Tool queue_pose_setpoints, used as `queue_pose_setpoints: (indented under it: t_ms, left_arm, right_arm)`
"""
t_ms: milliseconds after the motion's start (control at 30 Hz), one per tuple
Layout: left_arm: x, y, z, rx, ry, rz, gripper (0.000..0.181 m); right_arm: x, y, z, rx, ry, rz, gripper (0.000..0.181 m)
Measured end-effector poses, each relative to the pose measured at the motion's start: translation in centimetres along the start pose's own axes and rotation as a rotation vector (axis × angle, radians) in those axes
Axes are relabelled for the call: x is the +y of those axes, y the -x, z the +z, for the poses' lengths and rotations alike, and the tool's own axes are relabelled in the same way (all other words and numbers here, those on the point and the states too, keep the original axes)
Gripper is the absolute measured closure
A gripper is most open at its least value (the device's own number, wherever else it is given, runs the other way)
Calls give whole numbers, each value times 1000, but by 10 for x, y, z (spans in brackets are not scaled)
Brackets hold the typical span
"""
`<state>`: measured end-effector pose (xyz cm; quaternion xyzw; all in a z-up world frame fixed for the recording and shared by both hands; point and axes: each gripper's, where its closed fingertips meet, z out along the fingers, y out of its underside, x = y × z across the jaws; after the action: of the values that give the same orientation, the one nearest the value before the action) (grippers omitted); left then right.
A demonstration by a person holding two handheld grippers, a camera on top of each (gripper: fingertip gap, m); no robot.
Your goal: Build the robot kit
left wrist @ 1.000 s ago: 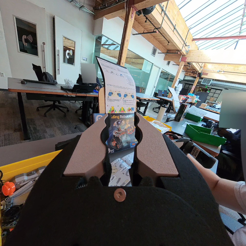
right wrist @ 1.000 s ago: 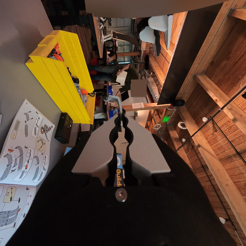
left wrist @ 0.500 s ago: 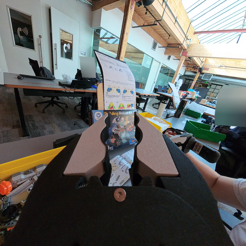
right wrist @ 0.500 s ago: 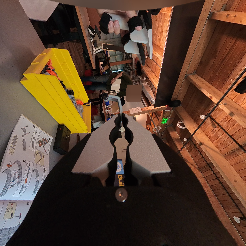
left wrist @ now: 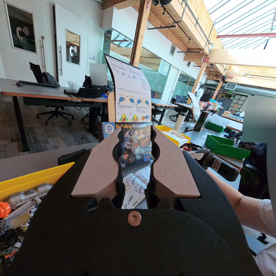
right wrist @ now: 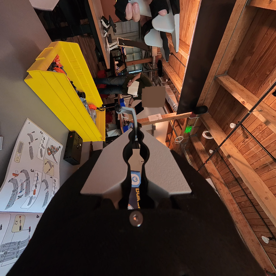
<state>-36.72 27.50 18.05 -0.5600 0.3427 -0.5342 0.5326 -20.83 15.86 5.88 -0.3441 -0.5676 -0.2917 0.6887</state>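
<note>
Your left gripper point(left wrist: 135, 130) is parted with a clear gap between the fingers and nothing in it, just hanging in the air above the grey table point(left wrist: 37, 162). Through that gap you're looking straight at the blue robot kit box point(left wrist: 134, 143), which stands upright on the table well ahead of the tips. A curled instruction sheet point(left wrist: 131, 92) leans on a wooden stand right behind the box, and the folded-out building manual point(left wrist: 134, 185) lies flat on the table below your fingers. The yellow parts bin point(left wrist: 29, 177) sits at your lower left, full of grey and orange pieces.

Your right gripper point(right wrist: 136, 131) is rolled on its side, so the whole room looks tipped over in its view. Its jaws are nearly closed and pinch one leg of a grey bent beam piece point(right wrist: 131, 115), which sticks out past the tips with a dark pin at its far end. That piece is up in the air, off the table. In the same view the yellow bin lies past the manual, with a small black battery box point(right wrist: 73, 149) between them on the table. In the left wrist view that gripper's black handle shows at the right, in your hand, near a green tray point(left wrist: 224, 146) on the neighbouring table
</note>
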Motion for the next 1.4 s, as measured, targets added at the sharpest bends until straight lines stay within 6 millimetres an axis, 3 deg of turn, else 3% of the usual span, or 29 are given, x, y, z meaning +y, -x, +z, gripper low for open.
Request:
queue_pose_setpoints:
  t_ms: [433, 700, 967, 1067, 1233, 1400]
  left_arm:
    - [1, 0, 1, 3, 7, -6, 147]
    - [9, -3, 7, 20, 45, -7, 147]
    - [15, -7, 13, 27, 76, 4, 146]
    - [16, -12, 14, 56, 79, 3, 147]
    - [17, -38, 16, 230, 80, -40, 147]
    - [49, -41, 42, 262, 214, 36, 141]
  right_arm:
    - [10, 15, 4, -53, 47, -42, 181]
    - [2, 26, 11, -122, 92, -181, 181]
    - [-9, 20, 10, -146, 120, -268, 181]
    - [-6, 21, 9, -152, 136, -281, 181]
    - [1, 21, 9, -161, 154, -253, 181]
    - [36, 21, 10, -157, 288, -178, 181]
